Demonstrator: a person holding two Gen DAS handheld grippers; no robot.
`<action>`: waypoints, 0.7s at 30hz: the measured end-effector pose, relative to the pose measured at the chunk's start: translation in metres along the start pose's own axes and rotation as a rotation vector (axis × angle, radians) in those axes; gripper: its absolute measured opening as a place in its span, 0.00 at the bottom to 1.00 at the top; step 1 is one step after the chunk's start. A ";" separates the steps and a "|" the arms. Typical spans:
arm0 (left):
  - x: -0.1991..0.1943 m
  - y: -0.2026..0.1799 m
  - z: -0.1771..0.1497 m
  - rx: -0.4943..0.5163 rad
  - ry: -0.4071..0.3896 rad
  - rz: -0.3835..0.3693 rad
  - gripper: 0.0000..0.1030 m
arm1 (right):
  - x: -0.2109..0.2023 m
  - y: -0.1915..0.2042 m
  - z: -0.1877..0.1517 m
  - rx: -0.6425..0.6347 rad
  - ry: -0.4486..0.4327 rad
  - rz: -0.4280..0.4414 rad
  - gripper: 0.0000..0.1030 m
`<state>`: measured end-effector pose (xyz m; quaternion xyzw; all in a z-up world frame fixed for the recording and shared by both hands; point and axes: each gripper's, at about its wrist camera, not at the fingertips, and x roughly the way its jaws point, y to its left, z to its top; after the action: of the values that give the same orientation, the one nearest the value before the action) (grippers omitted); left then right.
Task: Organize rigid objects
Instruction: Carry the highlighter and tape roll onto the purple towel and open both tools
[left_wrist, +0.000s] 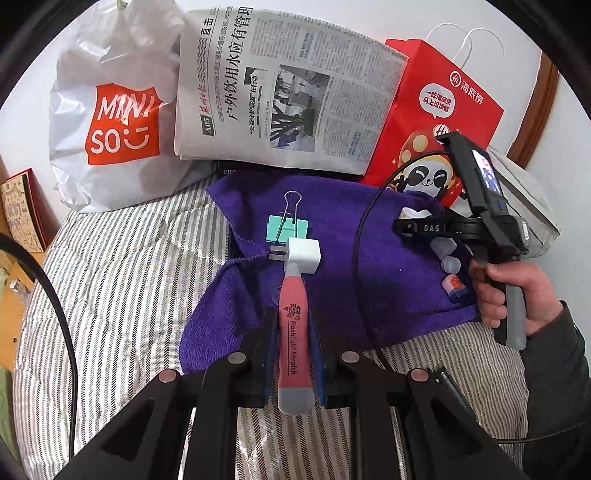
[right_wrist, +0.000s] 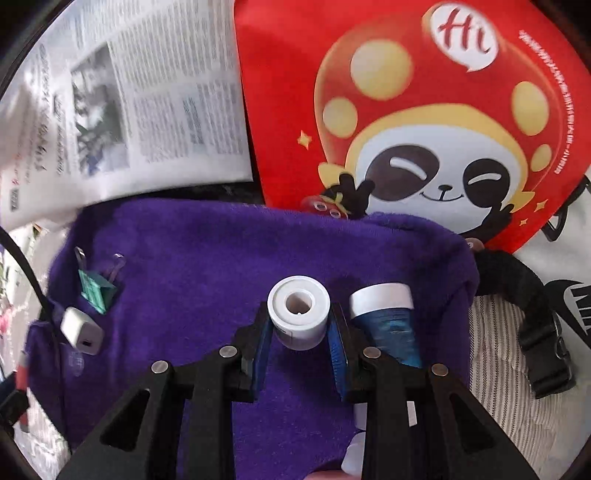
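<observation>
Two fisheye views look down onto a purple towel (left_wrist: 332, 229) spread over a striped bedcover (left_wrist: 122, 280); the towel seems to serve as the sorting area for small hard items.

The left tongs (left_wrist: 293, 347) are clamped on a pink flashlight earpick (left_wrist: 291, 332), gripped around the middle of its length, with its white tip pointing toward a white charger plug (left_wrist: 303, 254) and a teal binder clip (left_wrist: 287, 227) lying close together on the towel. It is probably being carried to join them.

The right tongs (right_wrist: 300, 332) are clamped on a white cylinder with a hole in its top (right_wrist: 298, 314), held upright just above the towel. Just beside it lies a blue tube with a white cap (right_wrist: 388, 317). In the left view, a hand (left_wrist: 513, 295) grips the right tool's handle near other small pieces at the towel's right edge.

Behind the towel stand a white shopping bag (left_wrist: 110, 110), a folded newspaper (left_wrist: 280, 88) and a red panda gift bag (right_wrist: 424, 122), likely a backdrop.
</observation>
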<state>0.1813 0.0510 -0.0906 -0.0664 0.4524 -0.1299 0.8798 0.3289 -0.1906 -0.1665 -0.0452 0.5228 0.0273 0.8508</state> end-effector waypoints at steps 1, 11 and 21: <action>0.001 0.001 0.000 0.001 0.000 -0.001 0.16 | 0.003 -0.001 -0.001 0.004 0.011 0.007 0.29; 0.004 0.003 -0.004 -0.005 0.011 -0.012 0.16 | 0.001 0.000 -0.007 -0.046 0.035 0.050 0.45; 0.011 -0.017 0.009 0.020 0.025 -0.061 0.16 | -0.056 -0.004 -0.057 -0.064 -0.036 0.044 0.45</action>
<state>0.1920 0.0319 -0.0906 -0.0699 0.4596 -0.1619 0.8704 0.2540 -0.2009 -0.1420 -0.0606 0.5072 0.0637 0.8574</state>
